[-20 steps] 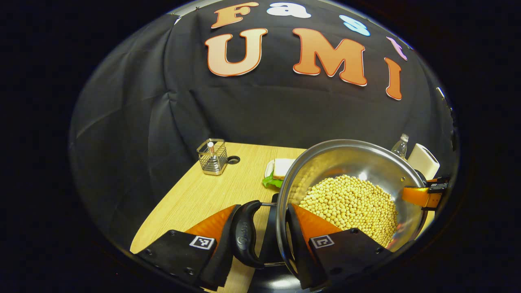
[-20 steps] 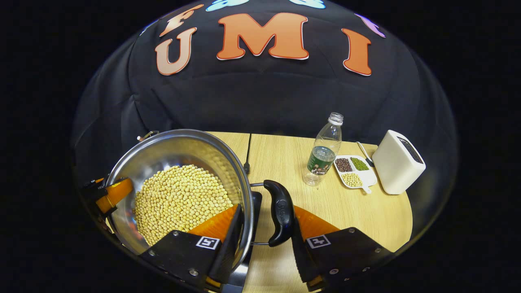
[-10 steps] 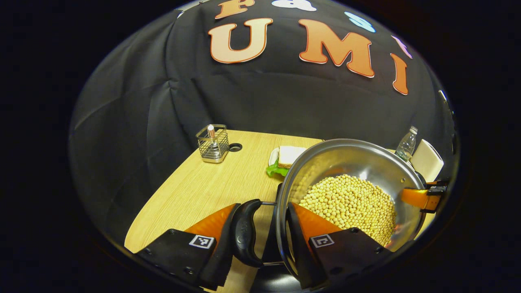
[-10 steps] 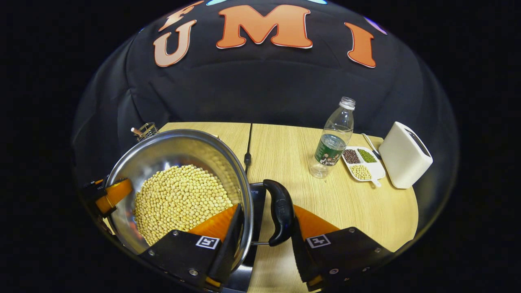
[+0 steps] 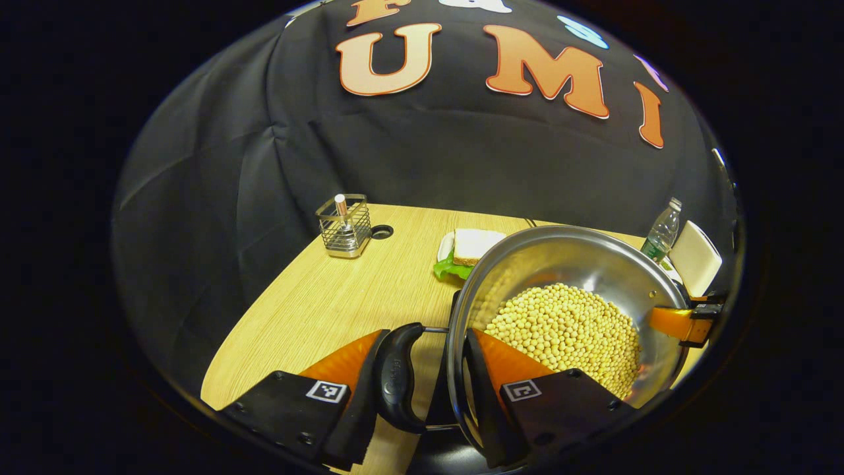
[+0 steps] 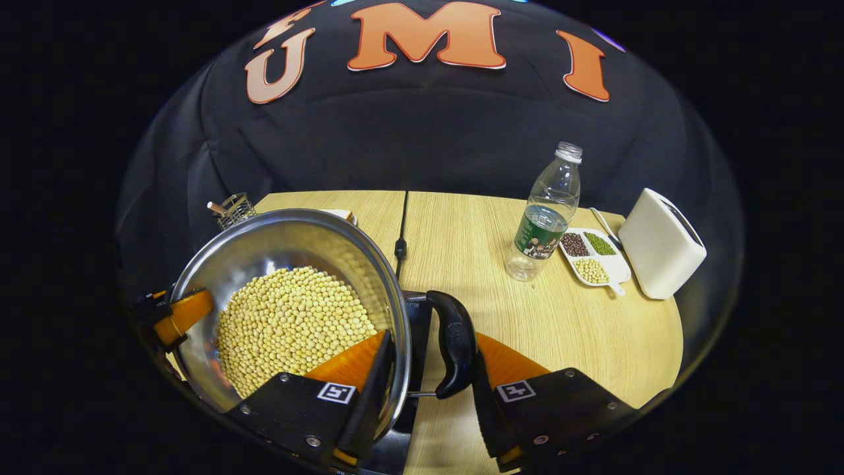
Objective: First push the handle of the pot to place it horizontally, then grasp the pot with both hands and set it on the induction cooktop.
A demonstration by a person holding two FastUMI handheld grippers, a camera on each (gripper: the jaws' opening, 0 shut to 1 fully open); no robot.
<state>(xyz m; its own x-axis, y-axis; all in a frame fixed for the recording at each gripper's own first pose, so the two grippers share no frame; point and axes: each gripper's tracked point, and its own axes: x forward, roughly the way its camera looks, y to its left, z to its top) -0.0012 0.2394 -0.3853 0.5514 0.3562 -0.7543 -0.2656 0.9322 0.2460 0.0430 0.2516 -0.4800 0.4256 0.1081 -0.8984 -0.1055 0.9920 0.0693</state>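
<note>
A steel pot (image 5: pixel 567 257) full of soybeans (image 5: pixel 560 330) is held between both grippers. My left gripper (image 5: pixel 425 336) is shut on the pot's black left handle (image 5: pixel 394 379), with one finger outside the handle and the other inside the rim. My right gripper (image 6: pixel 432 340) grips the right handle (image 6: pixel 455 349) the same way. Both handles lie level. The black induction cooktop (image 6: pixel 417 323) shows just under the pot (image 6: pixel 277 244). Across the rim I see each far gripper's orange finger: the right gripper's (image 5: pixel 679 323) and the left gripper's (image 6: pixel 175 316).
On the wooden table (image 5: pixel 316 303) stand a wire caddy (image 5: pixel 344 224) and a sandwich on a plate (image 5: pixel 471 247) at the left. To the right are a water bottle (image 6: pixel 544 221), a divided bean dish (image 6: pixel 593 264) and a white box (image 6: pixel 659 244). A black cable (image 6: pixel 401 231) runs to the cooktop.
Both grippers keep their hold while the pot moves. The table's things have slid upward in both views, more tabletop shows, and more of the black cooktop appears under the pot.
</note>
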